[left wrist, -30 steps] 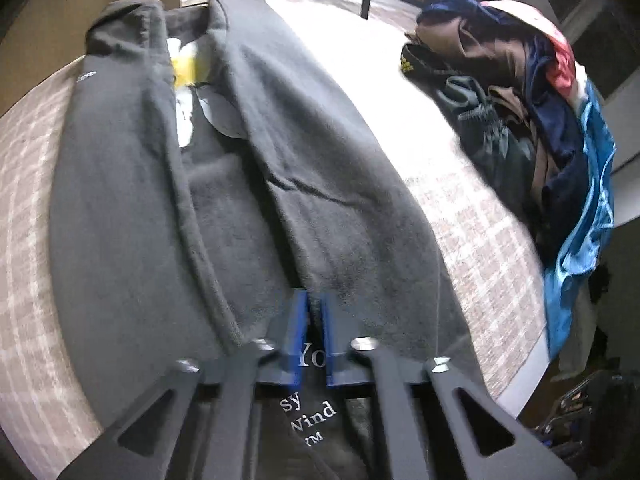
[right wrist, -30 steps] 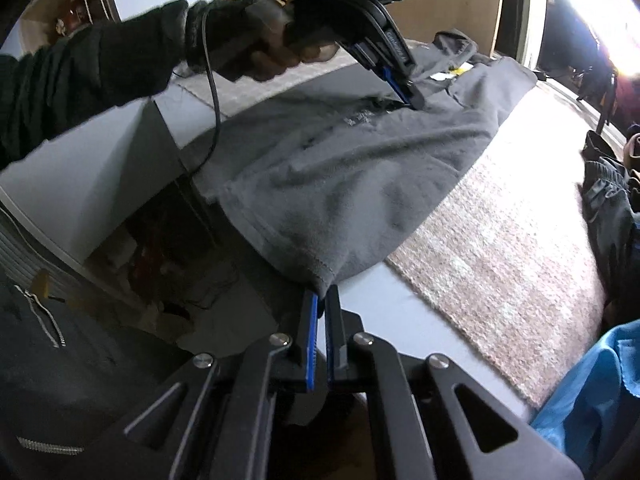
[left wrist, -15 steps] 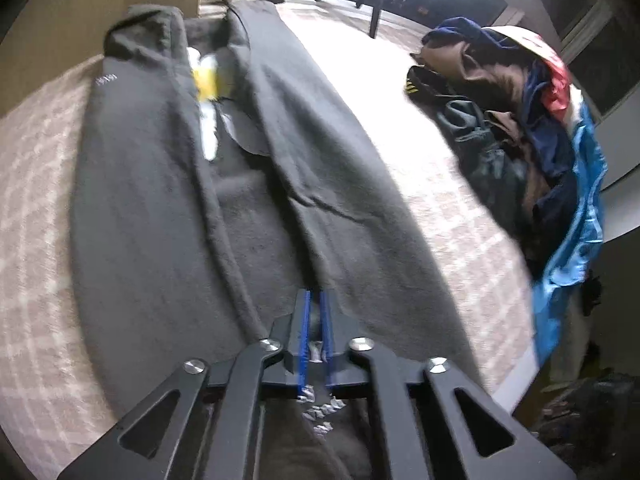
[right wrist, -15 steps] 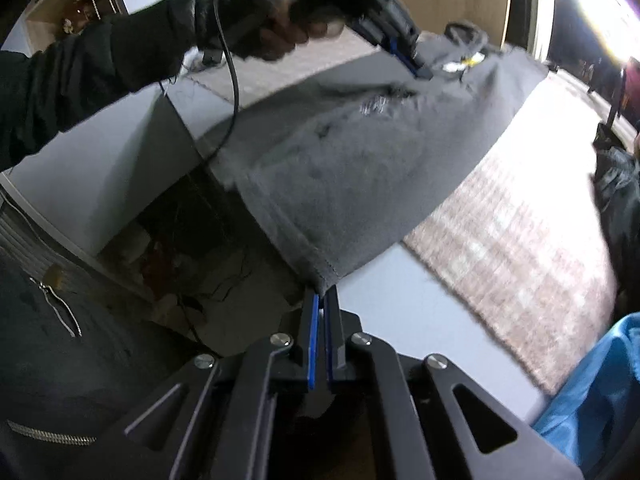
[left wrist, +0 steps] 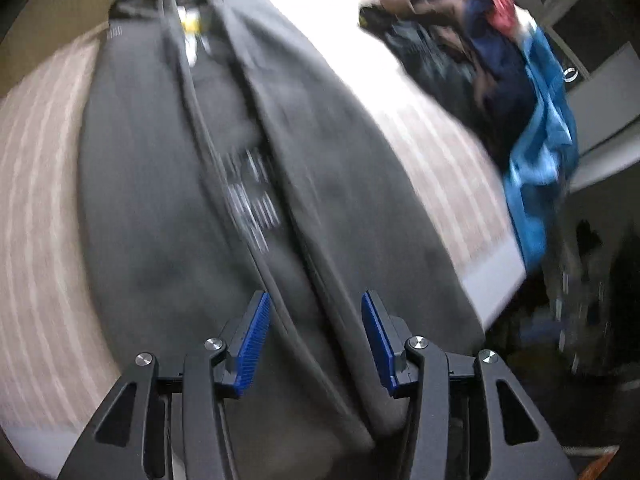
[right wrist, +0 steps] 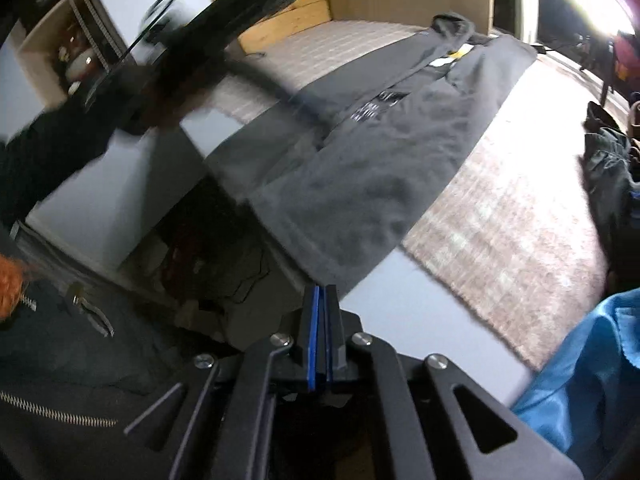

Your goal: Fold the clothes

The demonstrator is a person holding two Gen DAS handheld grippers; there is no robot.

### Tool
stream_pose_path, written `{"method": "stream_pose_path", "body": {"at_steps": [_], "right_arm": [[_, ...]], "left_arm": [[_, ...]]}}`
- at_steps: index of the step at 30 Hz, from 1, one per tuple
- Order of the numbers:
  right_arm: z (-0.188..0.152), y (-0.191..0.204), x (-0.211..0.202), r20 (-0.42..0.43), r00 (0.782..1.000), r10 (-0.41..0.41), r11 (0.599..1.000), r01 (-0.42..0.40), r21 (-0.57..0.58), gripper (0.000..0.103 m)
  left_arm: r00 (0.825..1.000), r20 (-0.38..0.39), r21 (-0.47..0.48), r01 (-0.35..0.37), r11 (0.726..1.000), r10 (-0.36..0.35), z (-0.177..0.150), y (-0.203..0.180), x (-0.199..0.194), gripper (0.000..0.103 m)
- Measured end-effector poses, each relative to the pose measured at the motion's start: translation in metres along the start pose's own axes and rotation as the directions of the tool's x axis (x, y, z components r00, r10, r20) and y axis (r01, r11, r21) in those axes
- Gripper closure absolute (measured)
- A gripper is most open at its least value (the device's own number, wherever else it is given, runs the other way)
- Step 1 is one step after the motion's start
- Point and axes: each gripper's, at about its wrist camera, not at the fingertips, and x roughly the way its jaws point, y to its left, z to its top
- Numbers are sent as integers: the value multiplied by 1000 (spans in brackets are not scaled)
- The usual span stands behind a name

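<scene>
One grey garment (right wrist: pixel 360 184): right gripper (right wrist: pixel 322 300) apparently clamps its hem, left gripper (left wrist: pixel 314 340) opening.

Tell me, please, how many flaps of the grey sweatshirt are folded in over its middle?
2: one flap lies along the left side of the grey sweatshirt, the other flap along its right; white print shows in the gap between them.

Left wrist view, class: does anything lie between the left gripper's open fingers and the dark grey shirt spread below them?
Nothing visible does. The left gripper hangs directly over the dark grey shirt, its jaws opening, with only the shirt's folded edges showing in the gap. The pile of clothes sits well off to the side.
</scene>
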Motion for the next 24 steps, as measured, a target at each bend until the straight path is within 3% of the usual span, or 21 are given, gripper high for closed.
{"method": "stream_pose_path", "body": {"at_steps": [5, 7, 11, 15, 17, 18, 19, 20, 24], "right_arm": [[24, -13, -5, 12, 1000, 19, 999, -20, 47, 100], [46, -18, -15, 19, 1000, -14, 1000, 14, 17, 94], [129, -47, -26, 62, 994, -95, 995, 97, -23, 63], [236, -109, 6, 67, 990, -124, 992, 121, 43, 63], [280, -138, 44, 13, 985, -173, 981, 172, 86, 63], [301, -152, 63, -14, 981, -194, 975, 195, 107, 63], [315, -165, 81, -46, 980, -194, 972, 198, 129, 63], [328, -177, 98, -76, 978, -193, 968, 203, 150, 63], [353, -207, 152, -176, 962, -207, 953, 239, 185, 63]], "left_arm": [[1000, 22, 7, -21, 1000, 21, -27, -15, 14, 65], [999, 44, -5, -12, 1000, 12, -31, -13, 10, 103], [996, 85, -36, -6, 999, 9, -38, -9, 1, 101], [994, 112, -108, 14, 994, -2, -43, -9, -4, 101], [992, 125, -152, 34, 988, -15, -46, -13, -6, 94], [991, 133, -168, 37, 985, -14, -47, -17, -8, 83], [990, 141, -180, 37, 983, -12, -48, -21, -9, 73], [989, 146, -188, 34, 982, -7, -48, -24, -9, 70], [987, 162, -234, 22, 972, 16, -50, -34, -11, 69]]}}
